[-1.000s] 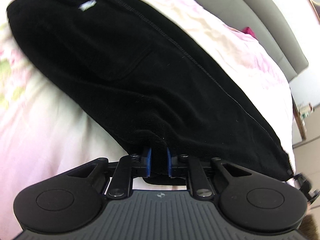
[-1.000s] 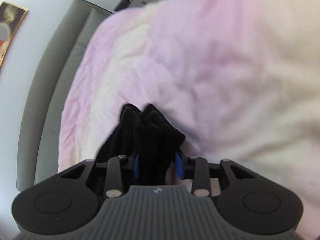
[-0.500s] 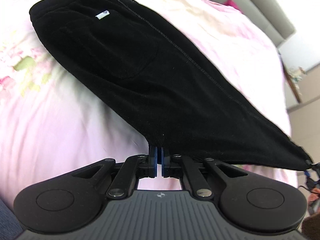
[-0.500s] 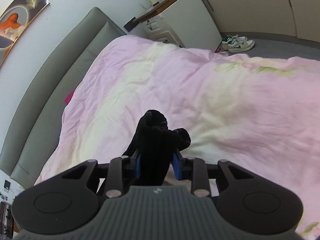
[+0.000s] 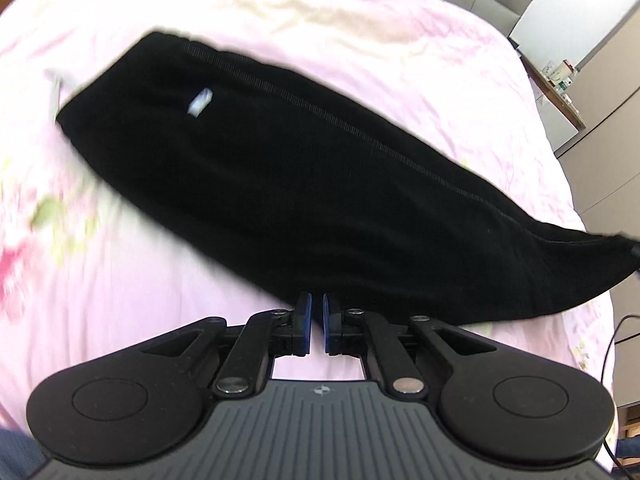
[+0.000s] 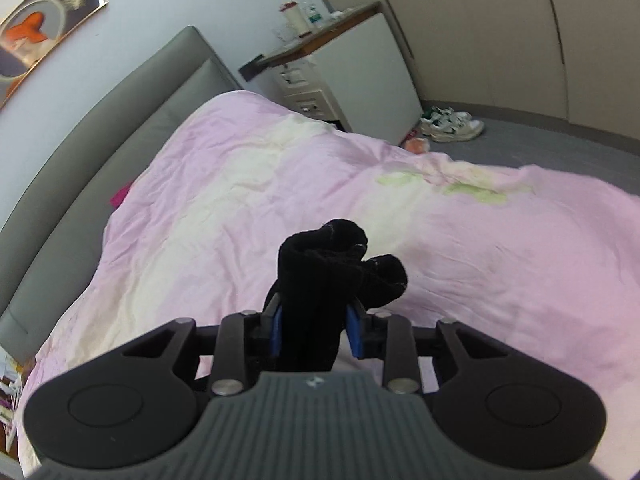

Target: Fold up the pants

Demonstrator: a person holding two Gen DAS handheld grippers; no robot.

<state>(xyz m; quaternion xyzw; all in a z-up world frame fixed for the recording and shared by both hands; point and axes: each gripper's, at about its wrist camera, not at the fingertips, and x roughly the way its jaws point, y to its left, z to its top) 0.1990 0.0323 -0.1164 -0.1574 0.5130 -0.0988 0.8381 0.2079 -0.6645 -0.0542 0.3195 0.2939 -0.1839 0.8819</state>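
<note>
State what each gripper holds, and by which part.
The right gripper clamps the bunched leg-cuff end of the black pants. The left gripper pinches the near long edge of the pants, partway along.

One pair of black pants, one bed, two sneakers.

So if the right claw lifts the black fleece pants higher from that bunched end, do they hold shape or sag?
Probably sag: the black fleece pants drape limply over the pink floral duvet. The end in the right claw crumples into soft lumps, so likely floppy. The fuzzy fabric looks grippy, unlikely to slip. The left claw appears shut at their edge.
</note>
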